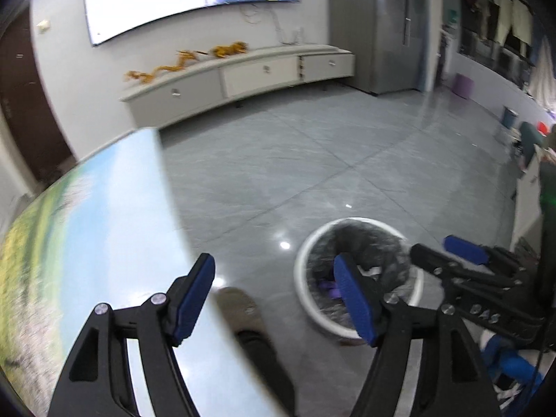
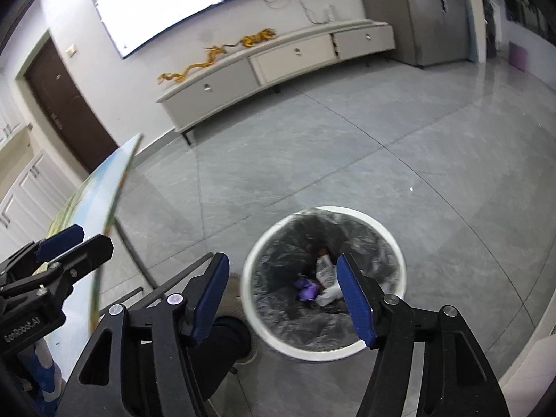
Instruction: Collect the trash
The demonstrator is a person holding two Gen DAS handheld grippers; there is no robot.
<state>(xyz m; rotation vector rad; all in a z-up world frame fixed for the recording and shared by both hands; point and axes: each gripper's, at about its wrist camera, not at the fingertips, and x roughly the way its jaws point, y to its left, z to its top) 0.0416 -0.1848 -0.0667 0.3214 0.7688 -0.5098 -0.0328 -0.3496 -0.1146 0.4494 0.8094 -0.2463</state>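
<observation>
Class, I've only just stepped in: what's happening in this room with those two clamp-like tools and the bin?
A person holds a two-finger gripper in each hand above a round white waste bin lined with a dark plastic bag, standing on grey floor tiles. The left gripper and the right gripper are both open, with nothing between their blue pads. Inside the bin lie crumpled white wrappers and a purple scrap. A table with a landscape print top stands beside it.

Left hand-held gripper (image 1: pixel 274 299) and right hand-held gripper (image 2: pixel 283 299) noted as black frames, blue ribbed pads (image 1: pixel 194 299), silver screws, white lettering printed on side, dark trouser leg (image 2: pixel 226 344), tan shoe.
</observation>
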